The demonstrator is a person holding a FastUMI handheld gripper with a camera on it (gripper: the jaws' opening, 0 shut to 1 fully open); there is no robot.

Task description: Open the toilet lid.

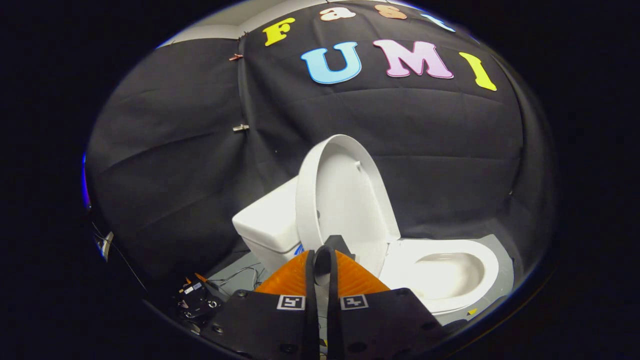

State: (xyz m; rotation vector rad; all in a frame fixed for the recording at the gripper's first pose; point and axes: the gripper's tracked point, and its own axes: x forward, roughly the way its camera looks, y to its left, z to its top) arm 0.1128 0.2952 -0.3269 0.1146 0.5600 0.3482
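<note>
A white toilet stands against the black cloth wall. Its lid [345,200] is raised and stands nearly upright, leaning back toward the tank [267,220]. The seat and the open bowl [445,272] lie beyond the fingers, off to the right. My gripper [324,257] is shut, with only a thin slit between its fingers. Its tips sit right at the lower edge of the raised lid, by the hinge end. I cannot tell whether they touch the lid, and nothing shows between the fingers.
The toilet rests on a grey floor mat [500,250]. A bundle of cables and small connectors [200,297] lies on the floor left of the fingers. Black cloth [175,165] closes off the back and both sides.
</note>
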